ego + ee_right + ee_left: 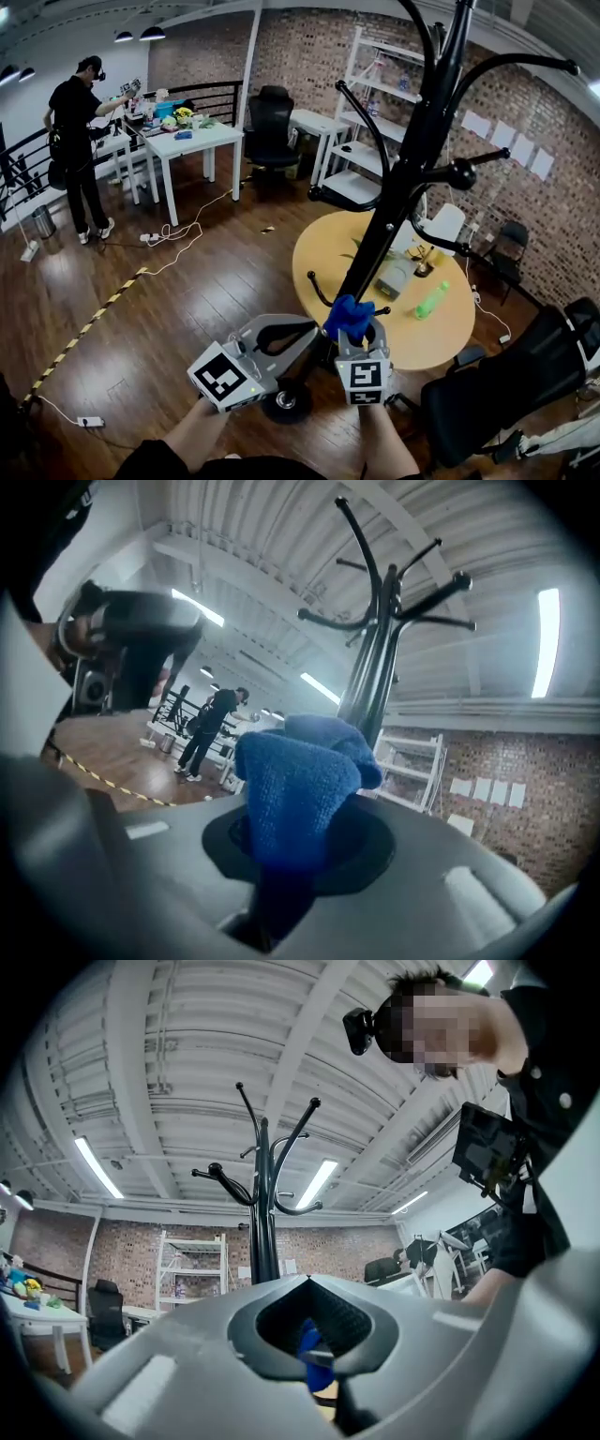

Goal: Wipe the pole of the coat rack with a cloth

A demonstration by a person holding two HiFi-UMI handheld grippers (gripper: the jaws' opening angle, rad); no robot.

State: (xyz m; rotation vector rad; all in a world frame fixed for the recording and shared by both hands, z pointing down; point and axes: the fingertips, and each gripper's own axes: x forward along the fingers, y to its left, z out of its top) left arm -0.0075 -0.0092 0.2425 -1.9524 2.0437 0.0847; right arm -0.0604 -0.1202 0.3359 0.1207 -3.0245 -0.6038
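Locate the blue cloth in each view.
Head view: cloth low centre, held in the right claw.
Left gripper view: a blue scrap low centre, seen past the left claw.
Right gripper view: centre, clamped.
Shared landmark: coat rack.

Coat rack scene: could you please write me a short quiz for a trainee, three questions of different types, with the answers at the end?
1. True or false: the left gripper holds the blue cloth.
2. Choose one: the pole is A) white, B) dark, C) yellow wood.
3. Fill in: the round table beyond the pole is ___ in colour.

Key
1. False. The right gripper is shut on it; the left one is shut and empty.
2. B.
3. Yellow.
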